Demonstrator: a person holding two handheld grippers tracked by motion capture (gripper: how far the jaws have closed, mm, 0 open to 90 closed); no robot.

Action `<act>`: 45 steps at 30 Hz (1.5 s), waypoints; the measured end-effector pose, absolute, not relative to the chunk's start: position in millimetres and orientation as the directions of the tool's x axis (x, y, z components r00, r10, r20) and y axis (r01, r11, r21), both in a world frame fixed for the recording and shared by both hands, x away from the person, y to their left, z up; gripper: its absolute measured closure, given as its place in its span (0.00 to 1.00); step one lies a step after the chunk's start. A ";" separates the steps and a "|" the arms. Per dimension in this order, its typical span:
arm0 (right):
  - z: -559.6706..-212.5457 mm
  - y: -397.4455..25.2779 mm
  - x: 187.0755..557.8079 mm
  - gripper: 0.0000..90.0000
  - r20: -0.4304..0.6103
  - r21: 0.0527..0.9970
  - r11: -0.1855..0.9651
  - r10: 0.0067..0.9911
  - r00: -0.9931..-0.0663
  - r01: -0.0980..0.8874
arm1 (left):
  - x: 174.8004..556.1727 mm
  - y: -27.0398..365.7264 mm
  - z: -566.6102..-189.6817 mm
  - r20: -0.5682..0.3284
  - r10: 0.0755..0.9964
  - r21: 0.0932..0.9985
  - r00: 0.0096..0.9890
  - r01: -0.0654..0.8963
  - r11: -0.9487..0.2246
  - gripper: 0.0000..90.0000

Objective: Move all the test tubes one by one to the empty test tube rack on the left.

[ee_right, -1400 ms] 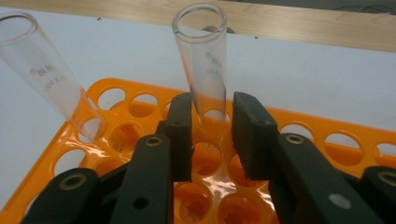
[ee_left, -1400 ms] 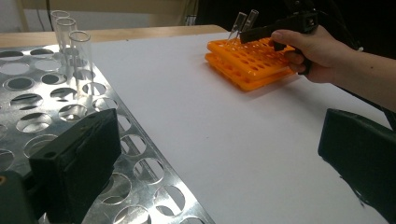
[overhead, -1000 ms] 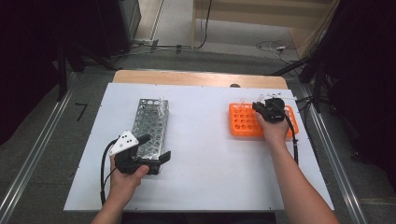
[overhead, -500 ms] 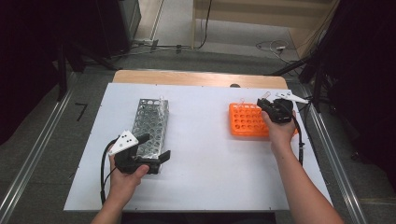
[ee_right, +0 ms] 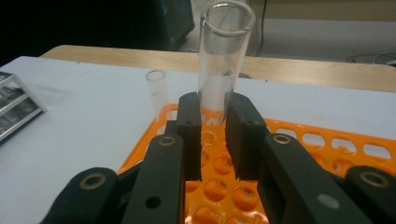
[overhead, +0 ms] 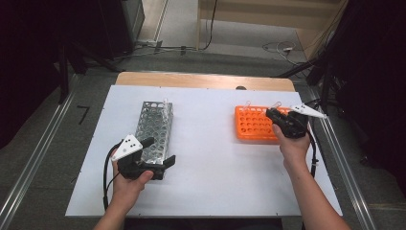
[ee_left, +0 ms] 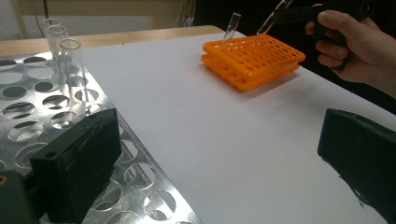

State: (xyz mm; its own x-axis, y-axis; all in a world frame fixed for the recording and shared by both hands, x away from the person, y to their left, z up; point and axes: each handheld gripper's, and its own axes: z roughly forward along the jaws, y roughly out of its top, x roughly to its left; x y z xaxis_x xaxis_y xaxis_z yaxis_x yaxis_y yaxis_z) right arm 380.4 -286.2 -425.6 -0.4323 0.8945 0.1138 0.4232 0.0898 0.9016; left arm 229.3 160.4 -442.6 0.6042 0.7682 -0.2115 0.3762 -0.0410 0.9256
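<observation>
My right gripper [overhead: 271,113] is shut on a clear glass test tube [ee_right: 223,56], held upright just above the far right part of the orange tube rack [overhead: 253,126]. A second tube [ee_right: 156,91] stands in that rack's far left corner. My left gripper [overhead: 158,152] is open at the near end of the metal tube rack [overhead: 153,122]. One of its jaws is over the rack's holed top and the other is over the bare table. Three clear tubes [ee_left: 70,60] stand at the metal rack's far end.
The white table top [overhead: 210,158] lies between the two racks. A wooden strip [overhead: 201,80] runs along its far edge. Dark stands and cables sit on the floor beyond and to the right. A cable trails from each gripper.
My right hand has turned and drawn slightly right and back with the tube, its grey plate now pointing right. The left gripper has stayed put.
</observation>
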 end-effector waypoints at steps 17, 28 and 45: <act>-431.9 -262.7 314.7 0.83 0.113 0.906 0.168 0.789 -0.604 0.388 | 230.4 149.1 -442.7 -0.195 0.759 0.926 0.622 0.373 -0.067 0.00; -438.4 -232.9 285.5 0.83 0.091 0.899 0.251 0.695 -0.713 0.359 | 233.0 131.2 -440.5 -0.168 0.730 0.927 0.662 0.358 -0.112 0.00; -445.4 -185.5 265.7 0.83 0.042 0.878 0.362 0.593 -0.804 0.312 | 230.0 101.1 -431.5 -0.154 0.671 0.935 0.726 0.326 -0.138 0.13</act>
State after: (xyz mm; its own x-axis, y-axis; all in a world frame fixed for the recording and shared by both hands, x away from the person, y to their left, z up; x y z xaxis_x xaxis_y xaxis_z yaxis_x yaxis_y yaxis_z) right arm 265.7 -185.5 -445.4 -0.8044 0.5926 0.0417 0.3125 0.3624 0.8781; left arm 230.0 101.1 -431.5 0.7255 0.6707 -0.1541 0.3262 -0.1381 0.9352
